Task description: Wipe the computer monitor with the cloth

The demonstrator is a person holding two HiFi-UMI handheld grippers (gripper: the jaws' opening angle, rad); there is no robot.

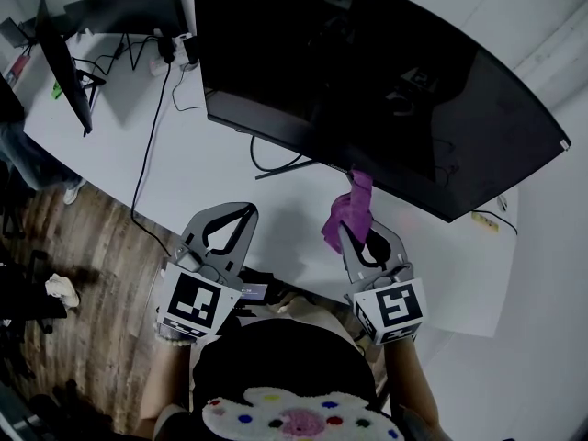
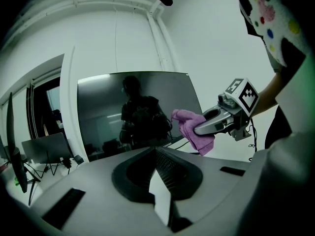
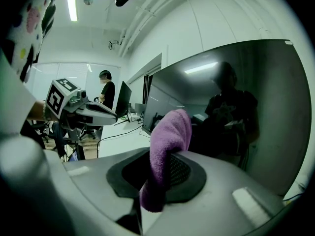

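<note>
The big dark curved monitor stands on the white desk. My right gripper is shut on a purple cloth, which sticks up from the jaws and reaches the monitor's lower edge. In the right gripper view the cloth folds over in front of the screen. My left gripper is shut and empty, held over the desk left of the cloth and short of the screen. The left gripper view shows the monitor, the cloth and the right gripper at its right.
A second, smaller monitor stands at the desk's far left, with black cables running across the desk to its front edge. Wooden floor lies to the left. A person stands far off by other desks.
</note>
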